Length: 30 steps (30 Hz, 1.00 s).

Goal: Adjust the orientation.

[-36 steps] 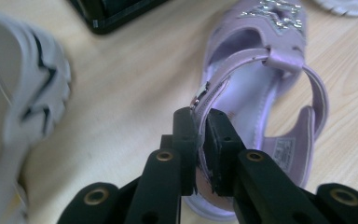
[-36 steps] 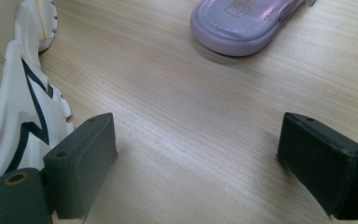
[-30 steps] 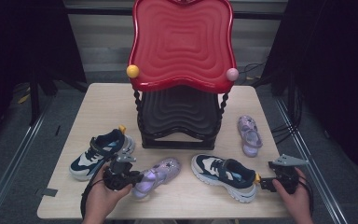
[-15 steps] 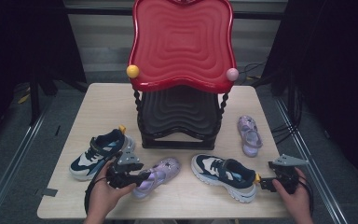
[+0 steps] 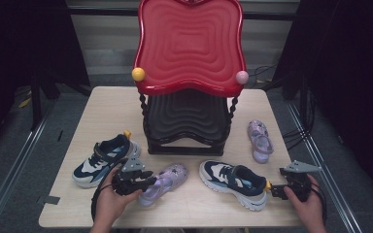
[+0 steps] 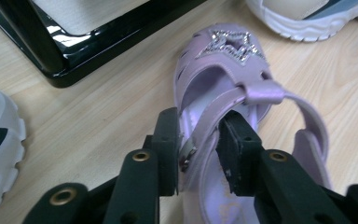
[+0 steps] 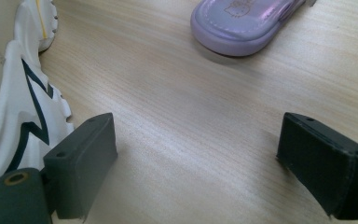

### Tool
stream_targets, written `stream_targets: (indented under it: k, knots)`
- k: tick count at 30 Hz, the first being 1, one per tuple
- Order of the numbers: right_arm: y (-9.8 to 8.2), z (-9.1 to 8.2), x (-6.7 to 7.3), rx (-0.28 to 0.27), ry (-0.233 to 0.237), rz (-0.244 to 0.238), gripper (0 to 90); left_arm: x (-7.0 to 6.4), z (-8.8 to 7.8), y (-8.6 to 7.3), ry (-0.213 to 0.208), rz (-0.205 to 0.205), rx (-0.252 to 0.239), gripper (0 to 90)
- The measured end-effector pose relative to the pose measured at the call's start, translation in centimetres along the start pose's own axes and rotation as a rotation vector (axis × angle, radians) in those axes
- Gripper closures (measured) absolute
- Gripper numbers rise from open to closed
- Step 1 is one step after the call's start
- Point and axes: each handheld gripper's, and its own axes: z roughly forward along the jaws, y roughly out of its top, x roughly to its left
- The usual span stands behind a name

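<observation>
High view, nearest edge of the worktop (image 5: 102, 104): the left gripper (image 5: 148, 181) is held in the person's left hand (image 5: 108, 204), and the right gripper (image 5: 275, 191) is held in the right hand (image 5: 310, 208) at the right front corner.

Left gripper view: the fingers (image 6: 165, 149) have just been closing and now clamp the side strap of the purple sandal (image 6: 235, 93), one finger outside the strap, one inside the shoe. The sandal rests on the wood, toe with the glitter star pointing away, just beside the black base of the rack (image 6: 102, 39).

Right gripper view: the fingers (image 7: 86, 156) stand wide apart with bare wood between them and grip nothing. The white sole of the navy sneaker (image 7: 14, 107) lies just beside the left finger.

High view, middle zone: the held sandal (image 5: 162, 183) lies between a second navy sneaker (image 5: 103, 160) at the left and the sneaker (image 5: 233, 183) near the right gripper.

Farther back: the matching purple sandal (image 5: 260, 141) lies at the right of the rack (image 5: 187, 116), which carries a red wavy tray (image 5: 189, 43) on top.
</observation>
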Motion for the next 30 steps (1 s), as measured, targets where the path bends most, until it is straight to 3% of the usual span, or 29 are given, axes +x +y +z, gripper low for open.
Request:
stream_targets:
  k: [9, 18, 22, 26, 30]
  knots:
    - [0.00, 0.00, 0.00, 0.000, 0.000, 0.000, 10.9, 0.14, 0.16, 0.19, -0.004, 0.018, 0.020, 73.4]
    - [0.00, 0.00, 0.00, 0.000, 0.000, 0.000, 10.9, -0.03, 0.11, 0.45, 0.004, 0.085, 0.044, 79.0]
    - [0.00, 0.00, 0.00, 0.000, 0.000, 0.000, 10.9, -0.13, 0.06, 0.46, -0.014, 0.097, 0.034, 81.5]
    - [0.00, 0.00, 0.00, 0.000, 0.000, 0.000, 10.9, -0.42, -0.06, 0.57, -0.002, 0.122, 0.012, 82.5]
    - [0.00, 0.00, 0.00, 0.000, 0.000, 0.000, 10.9, -0.62, -0.20, 0.67, -0.007, 0.109, -0.009, 82.8]
